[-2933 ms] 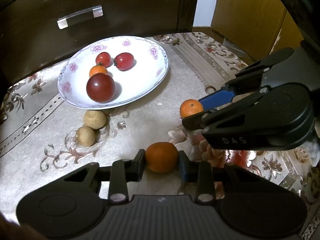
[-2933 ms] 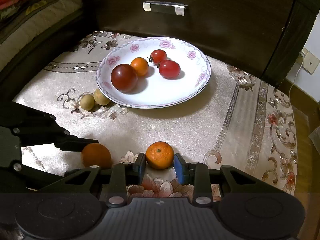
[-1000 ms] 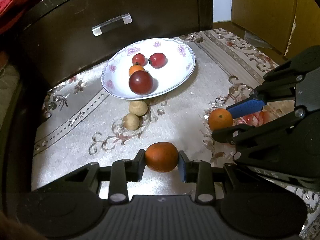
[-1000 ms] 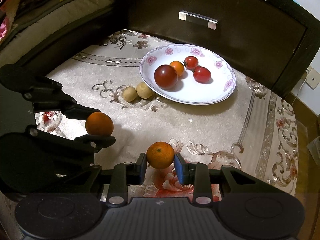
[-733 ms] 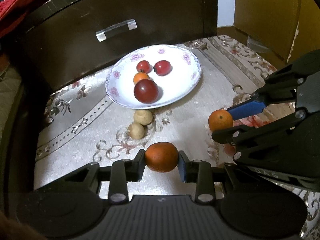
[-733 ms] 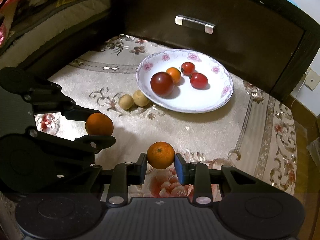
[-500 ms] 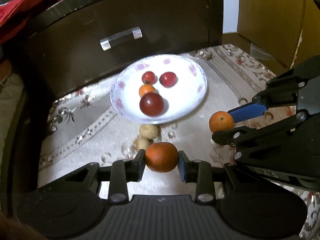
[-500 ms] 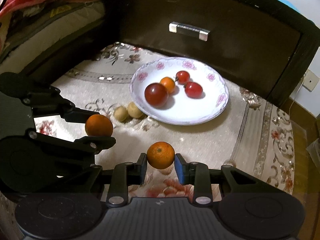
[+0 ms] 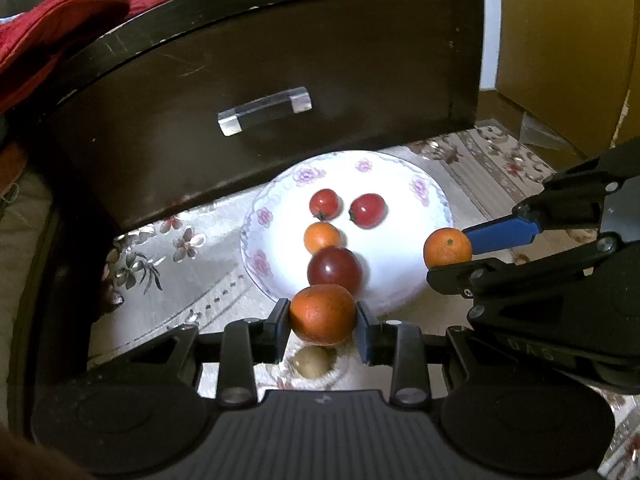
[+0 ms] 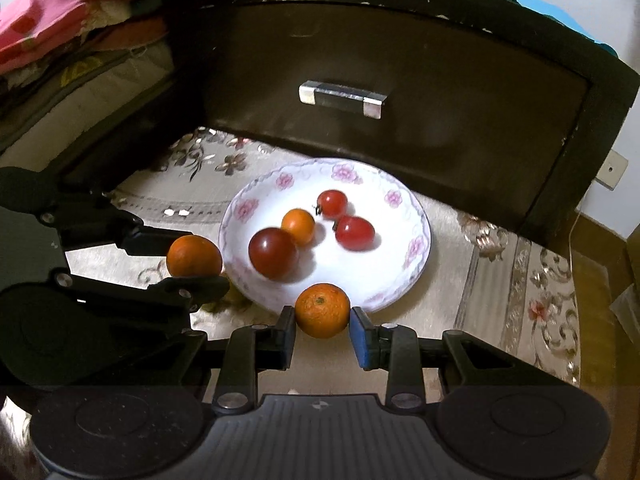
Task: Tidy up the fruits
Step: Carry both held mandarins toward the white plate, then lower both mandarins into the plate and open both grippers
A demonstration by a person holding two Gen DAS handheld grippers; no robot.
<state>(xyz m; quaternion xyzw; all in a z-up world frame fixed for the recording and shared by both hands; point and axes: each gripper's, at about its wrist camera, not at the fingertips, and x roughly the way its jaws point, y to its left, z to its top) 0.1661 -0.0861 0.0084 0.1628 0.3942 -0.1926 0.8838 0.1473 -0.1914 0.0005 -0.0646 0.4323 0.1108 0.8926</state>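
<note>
A: Left gripper (image 9: 322, 315) clamps a dark orange tangerine (image 9: 322, 314) between its pads. Right gripper (image 10: 322, 322) clamps a brighter orange mandarin (image 10: 322, 310). Both fruits ride above the patterned cloth (image 10: 472, 280), at the near rim of the flowered plate (image 10: 418, 248).

B: Plate contents?

A: A dark red plum (image 10: 273, 254) near left, a small orange fruit (image 10: 298, 226) behind it, two red cherry tomatoes (image 10: 354, 233) far right. One tan fruit (image 9: 313, 361) lies on the cloth under the left jaws.

B: Best placement, judged?

A: Carry both past the rim and lower over the bare white patch at near right. Keep clear of the plum. Release low, one side first, so neither fruit rolls off.
</note>
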